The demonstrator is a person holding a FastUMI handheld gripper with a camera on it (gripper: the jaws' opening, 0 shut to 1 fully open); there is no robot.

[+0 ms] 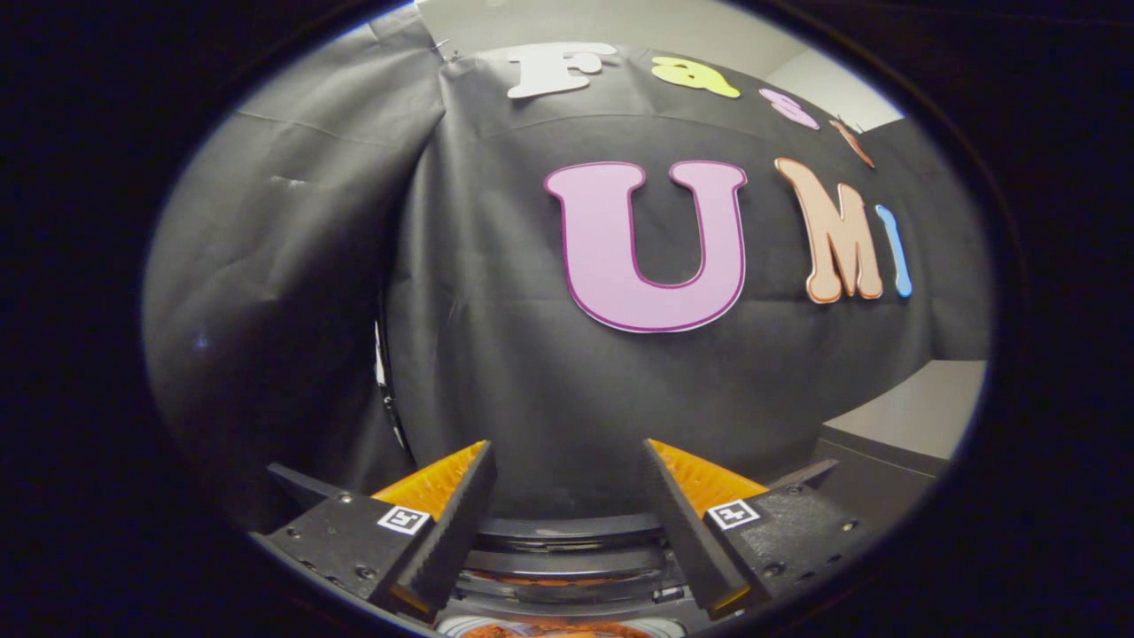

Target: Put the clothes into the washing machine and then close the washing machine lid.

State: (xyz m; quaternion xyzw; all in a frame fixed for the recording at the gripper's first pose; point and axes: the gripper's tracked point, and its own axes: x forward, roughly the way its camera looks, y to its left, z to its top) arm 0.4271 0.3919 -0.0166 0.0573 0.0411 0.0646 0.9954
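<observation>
Gripper raised and pointed at the booth's black cloth wall, fingers spread apart with nothing held between them. Just below and between the fingers, at the bottom centre of the frame, a curved dark rim in stacked bands, apparently the top of the washing machine, though too little seen to be sure. Under that rim, at the very bottom edge, a sliver of reddish-orange; cannot tell whether this is clothing or part of the machine. Lid position not readable from here. Cloth wall hanging in folds, with a deep vertical crease left of centre where two panels meet. At lower right, beyond the right finger, a pale grey flat surface with a dark edge beneath it. At the top, a strip of light wall above the cloth.
</observation>
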